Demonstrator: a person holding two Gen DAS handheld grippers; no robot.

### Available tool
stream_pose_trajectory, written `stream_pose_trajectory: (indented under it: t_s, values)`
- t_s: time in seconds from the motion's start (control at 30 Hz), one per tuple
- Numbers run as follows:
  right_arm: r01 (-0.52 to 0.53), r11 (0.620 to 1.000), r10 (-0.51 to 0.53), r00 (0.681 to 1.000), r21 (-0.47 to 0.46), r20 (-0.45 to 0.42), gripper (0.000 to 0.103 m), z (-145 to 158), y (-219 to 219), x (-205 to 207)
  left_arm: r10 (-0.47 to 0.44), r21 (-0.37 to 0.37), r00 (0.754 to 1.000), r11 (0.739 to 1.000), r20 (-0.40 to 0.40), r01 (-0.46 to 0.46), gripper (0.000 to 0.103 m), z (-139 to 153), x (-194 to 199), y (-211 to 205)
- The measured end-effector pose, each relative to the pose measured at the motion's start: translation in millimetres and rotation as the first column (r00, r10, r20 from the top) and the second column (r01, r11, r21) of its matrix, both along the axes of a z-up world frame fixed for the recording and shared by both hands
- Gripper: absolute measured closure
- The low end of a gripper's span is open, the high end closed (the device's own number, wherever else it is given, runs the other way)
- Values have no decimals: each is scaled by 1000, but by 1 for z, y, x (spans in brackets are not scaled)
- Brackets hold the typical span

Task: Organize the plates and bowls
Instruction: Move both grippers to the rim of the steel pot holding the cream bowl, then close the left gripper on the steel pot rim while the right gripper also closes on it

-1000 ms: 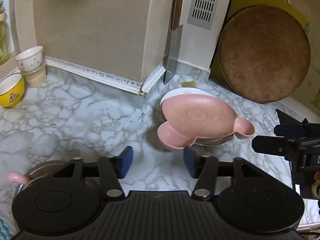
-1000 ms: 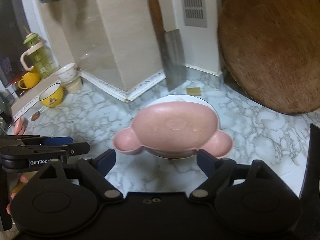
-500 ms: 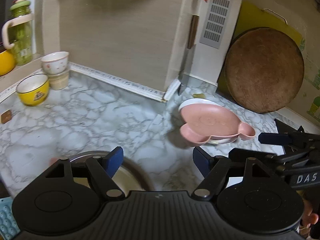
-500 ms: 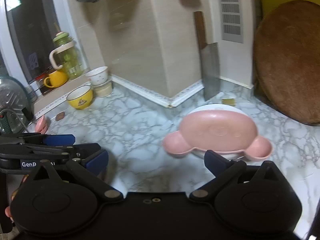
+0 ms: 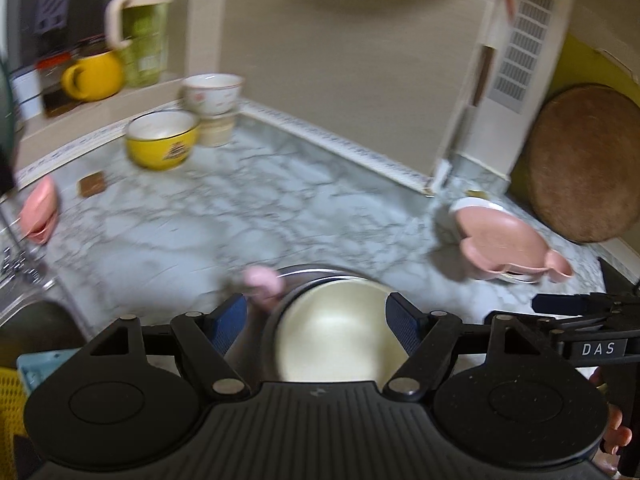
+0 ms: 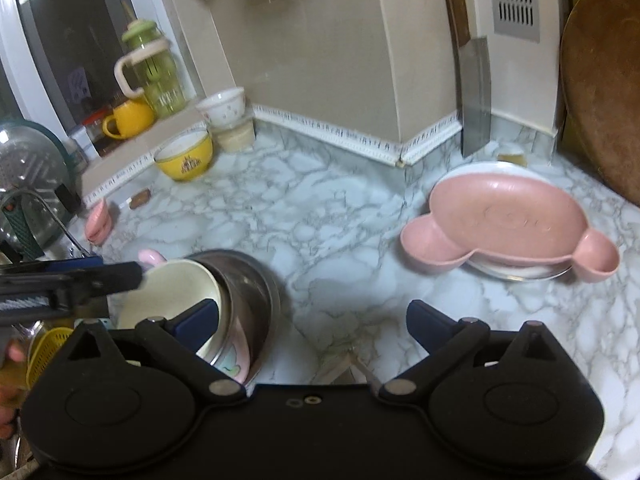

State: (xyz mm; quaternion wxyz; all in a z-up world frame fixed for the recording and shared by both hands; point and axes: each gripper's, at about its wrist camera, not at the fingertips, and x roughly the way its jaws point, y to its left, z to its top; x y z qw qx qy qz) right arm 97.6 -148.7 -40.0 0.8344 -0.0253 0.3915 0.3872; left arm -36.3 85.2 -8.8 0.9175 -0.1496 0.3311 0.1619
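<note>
Low in the left wrist frame, the left gripper (image 5: pixel 316 322), jaws just spread wider, now brackets the nested bowls (image 5: pixel 336 340) untouched; right gripper (image 6: pixel 308 320) gapes empty, pink plate (image 6: pixel 508 224) stacked right; bowls seem next

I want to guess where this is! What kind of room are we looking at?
Most likely a home kitchen. There is a marble counter with a yellow bowl and a pink plate on it, a cleaver leaning against the wall, and a sink at the edge.
</note>
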Motion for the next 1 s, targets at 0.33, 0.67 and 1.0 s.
stream_pose_trajectory:
  t_s: [0.33, 0.67, 1.0]
  values:
    - [-24, 998, 18, 996, -59, -87, 11, -29, 25, 16, 109, -24, 991, 994, -76, -111, 27, -28, -27, 48]
    - [14, 997, -29, 974, -71, -224, 27, -52, 40, 40, 128, -52, 979, 989, -159, -138, 28, -63, -25, 58]
    - [2, 997, -24, 959, -79, -281, 46, -63, 53, 42, 83, -57, 978, 994, -190, -96, 47, -75, -11, 45]
